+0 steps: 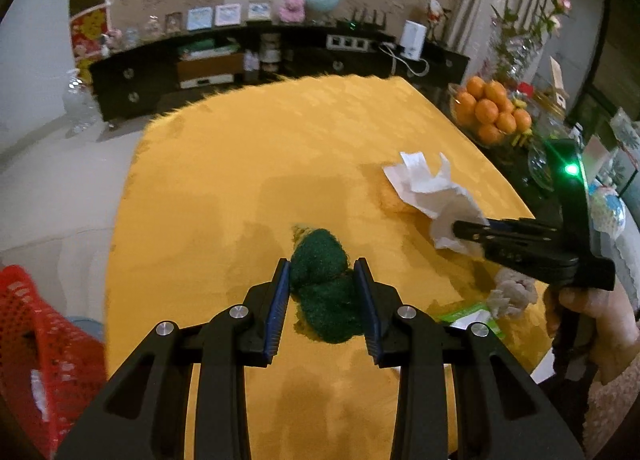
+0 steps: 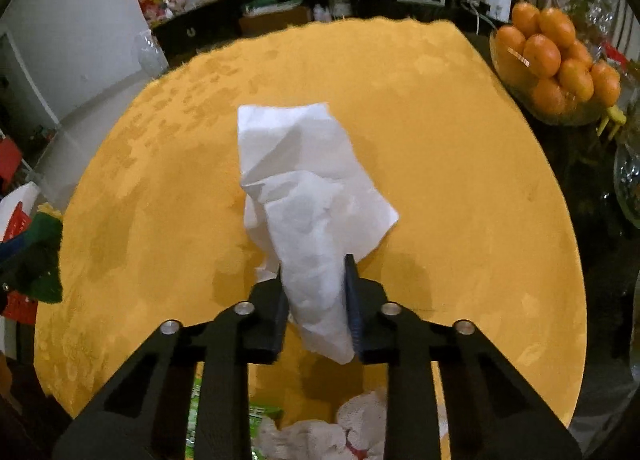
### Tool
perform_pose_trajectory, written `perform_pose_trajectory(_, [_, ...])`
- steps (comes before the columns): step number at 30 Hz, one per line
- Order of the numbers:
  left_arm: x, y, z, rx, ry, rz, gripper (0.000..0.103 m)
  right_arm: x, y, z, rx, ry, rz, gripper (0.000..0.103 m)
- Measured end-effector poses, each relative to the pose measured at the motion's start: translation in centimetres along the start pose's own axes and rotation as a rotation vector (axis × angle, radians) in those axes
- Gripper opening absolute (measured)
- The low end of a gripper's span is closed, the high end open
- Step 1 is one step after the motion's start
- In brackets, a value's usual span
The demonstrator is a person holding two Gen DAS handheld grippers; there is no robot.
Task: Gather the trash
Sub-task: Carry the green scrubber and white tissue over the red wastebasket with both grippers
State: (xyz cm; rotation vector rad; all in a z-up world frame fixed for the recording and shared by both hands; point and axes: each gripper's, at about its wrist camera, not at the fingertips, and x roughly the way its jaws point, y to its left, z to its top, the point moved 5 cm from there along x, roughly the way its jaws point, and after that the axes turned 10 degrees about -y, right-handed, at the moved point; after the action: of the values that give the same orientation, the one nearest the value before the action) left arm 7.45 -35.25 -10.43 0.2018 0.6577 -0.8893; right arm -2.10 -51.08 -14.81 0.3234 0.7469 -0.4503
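The left gripper (image 1: 322, 278) has its two blue-padded fingers (image 1: 280, 300) closed against a dark green scouring pad (image 1: 320, 288). The pad sits bunched between the pads, bulging past the fingertips at the far end and spilling toward the camera at the near end, over the yellow tablecloth (image 1: 240, 180). Whether the pad rests on the cloth or hangs just above it cannot be told from this view.

The right gripper (image 2: 314, 280) is clamped on a crumpled white tissue (image 2: 304, 180). The narrow, twisted end of the tissue passes between the fingers and pokes out behind them, while the wider, creased part fans forward beyond the tips. In the left wrist view the same tissue (image 1: 432, 188) sticks out from the right gripper (image 1: 460, 230) at the right side of the cloth, with the person's hand (image 1: 592, 320) on the handle below.

Near the table's front edge, just under the right gripper, lie a wad of off-white netting (image 2: 320, 436) and a green and white wrapper (image 2: 260, 414). A red plastic basket (image 1: 40, 340) stands off the table's left side. A bowl of oranges (image 2: 556, 60) sits on the dark surface to the right of the cloth.
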Motion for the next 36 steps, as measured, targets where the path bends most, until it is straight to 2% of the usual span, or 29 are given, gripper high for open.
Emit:
perform_pose_trajectory(6, [-2.6,2.4,0.9,-0.024,-0.055,0.061,0.031,-1.3,0.5,0.8,0.011,-0.066,0.023,0.017])
perform_pose_trajectory(12, [-5.1,4.5,1.5,-0.051,-0.099,0.099,0.031,-3.6,2.3,1.5,-0.018,-0.152,0.057,0.017])
perform_pose_trajectory(27, [-10.9,9.7,1.9,-0.088,-0.180,0.209,0.031,-6.9,7.3,3.5,-0.067,-0.213,0.154,0.014])
perform_pose_trajectory(36, [-14.0,13.4,1.9,-0.128,-0.223,0.277,0.031,-8.7,11.7,5.4,-0.118,-0.240,0.224,0.014])
